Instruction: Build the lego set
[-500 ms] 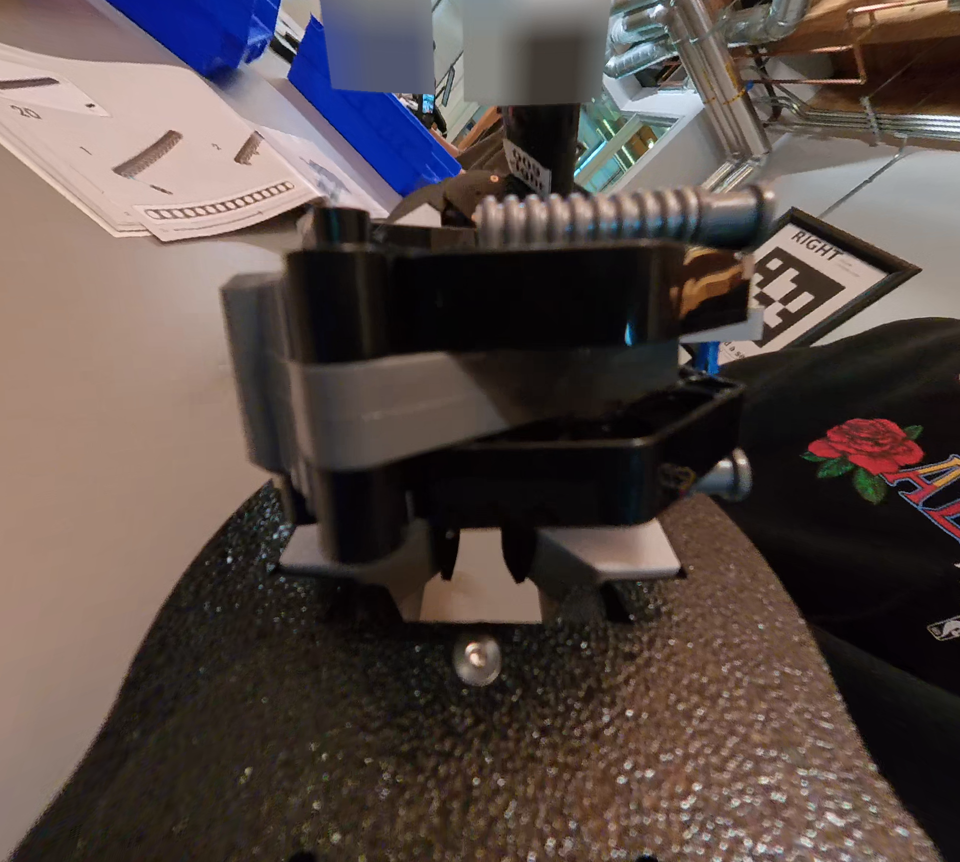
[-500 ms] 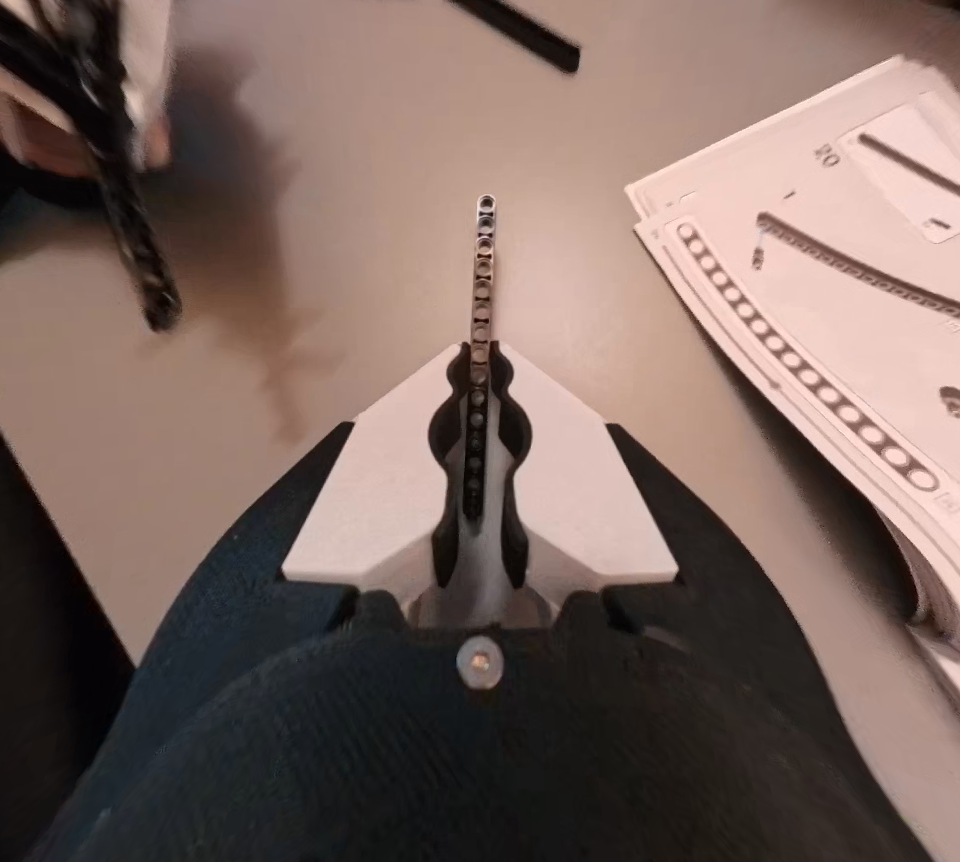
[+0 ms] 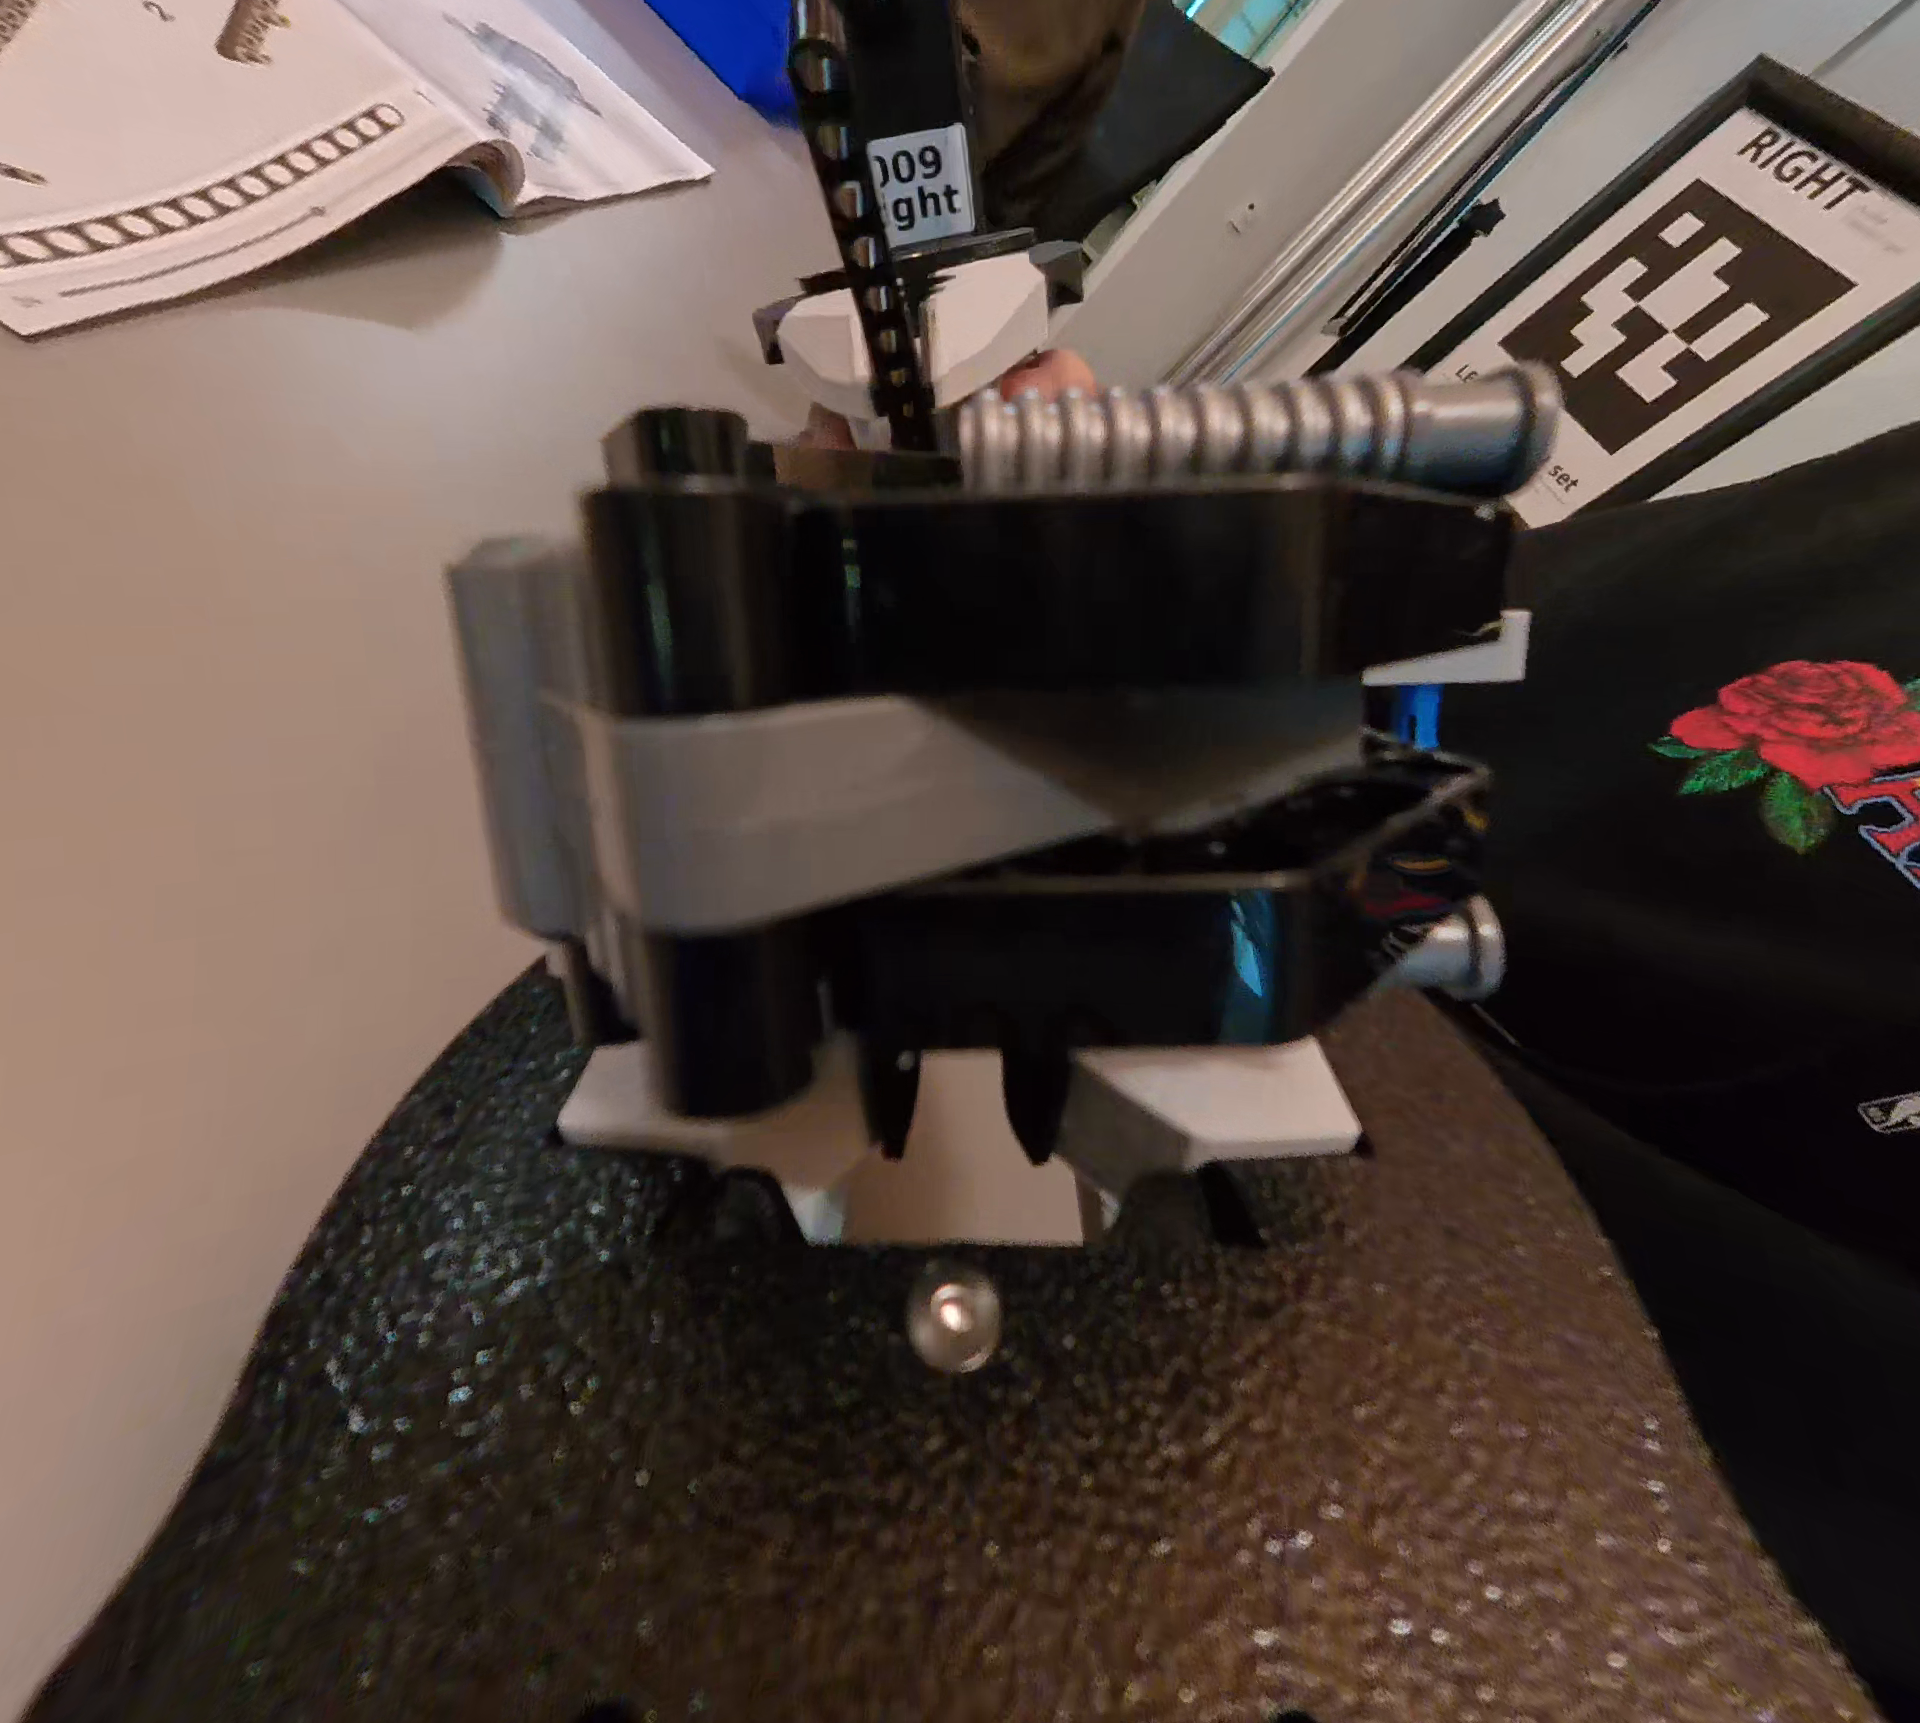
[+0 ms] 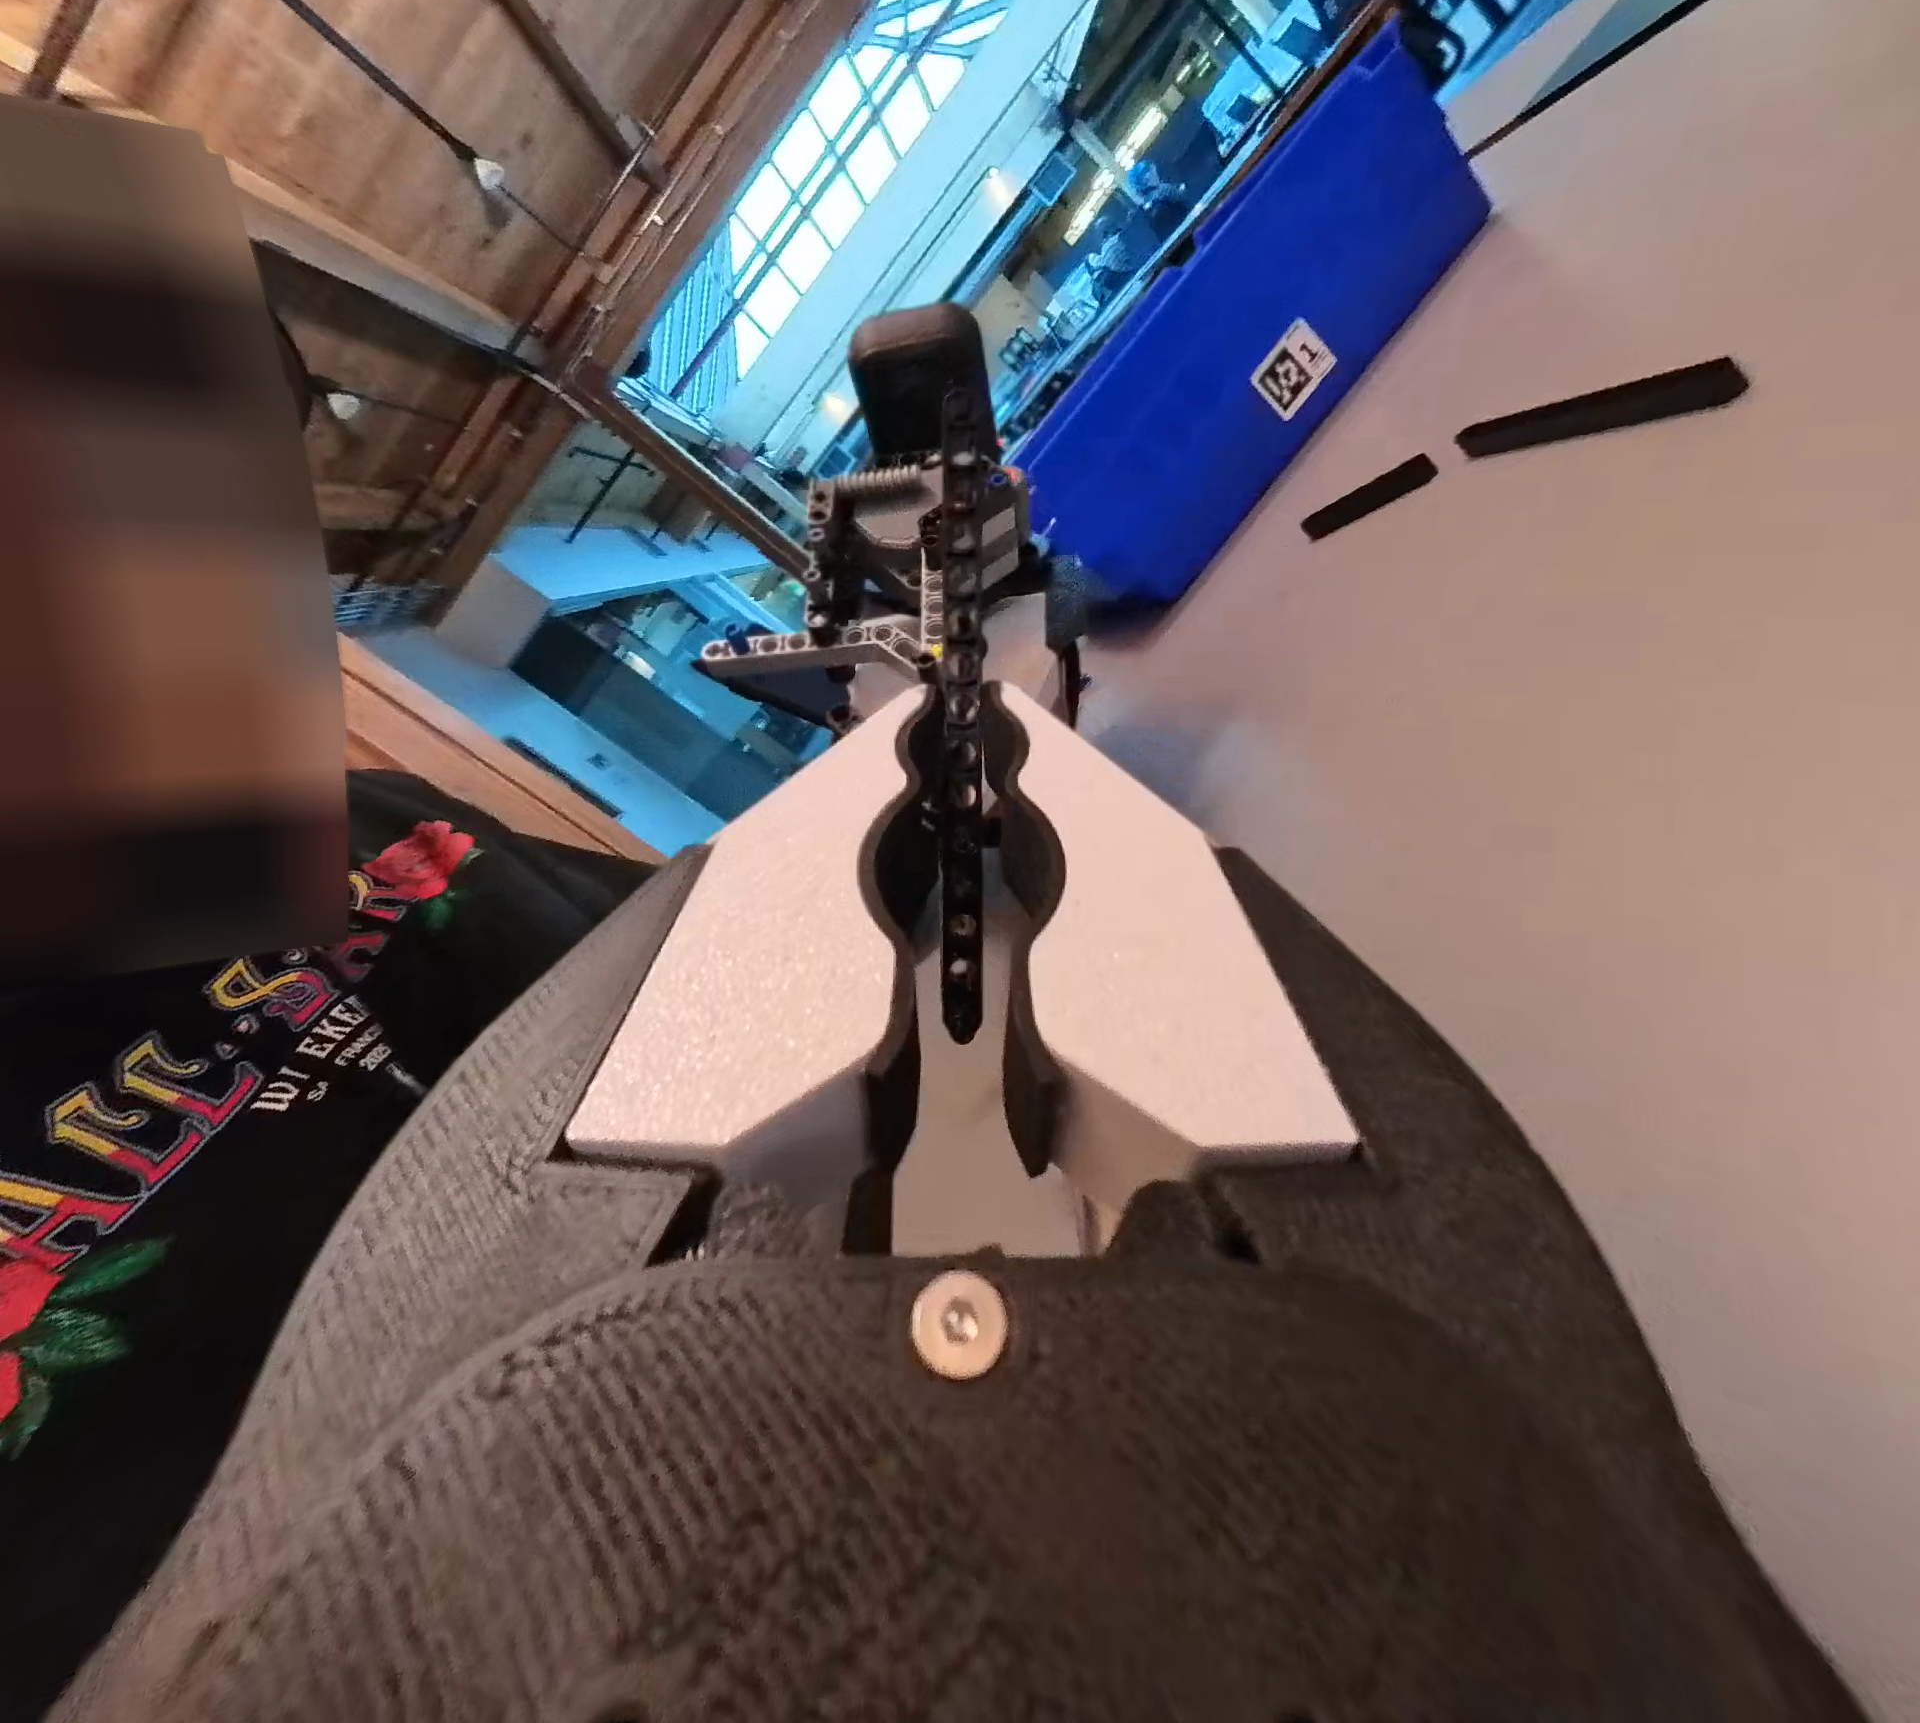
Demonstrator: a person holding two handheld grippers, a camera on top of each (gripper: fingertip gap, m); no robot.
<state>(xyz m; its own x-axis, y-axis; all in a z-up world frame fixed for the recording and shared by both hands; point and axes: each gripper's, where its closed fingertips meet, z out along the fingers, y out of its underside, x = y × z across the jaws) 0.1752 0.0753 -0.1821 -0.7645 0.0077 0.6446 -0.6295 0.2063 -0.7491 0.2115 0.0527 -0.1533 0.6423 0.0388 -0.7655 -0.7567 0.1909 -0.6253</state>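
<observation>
My left gripper (image 3: pixel 961 1107) is shut on a black and grey lego assembly (image 3: pixel 1039 593), which fills the view and hides most of the fingers. A silver spring piece (image 3: pixel 1247 426) lies along its top. My right gripper (image 4: pixel 961 733) is shut on a long black beam with holes (image 4: pixel 961 852). The beam's far end reaches the assembly (image 4: pixel 883 530) held up in front of it; I cannot tell whether they touch. In the left wrist view the right gripper (image 3: pixel 914 333) and its beam (image 3: pixel 868 260) come in from behind the assembly.
Two loose black beams (image 4: pixel 1600 406) (image 4: pixel 1369 497) lie on the grey table (image 4: pixel 1558 842) near a blue bin (image 4: pixel 1247 385). An open instruction booklet (image 3: pixel 260 146) lies at the left. A framed marker sign (image 3: pixel 1683 302) and a person in a black shirt (image 3: pixel 1714 894) are at the right.
My right gripper has lifted from pointing down at the table and swung the black beam up to the assembly. The left gripper still holds the assembly and has tilted a little.
</observation>
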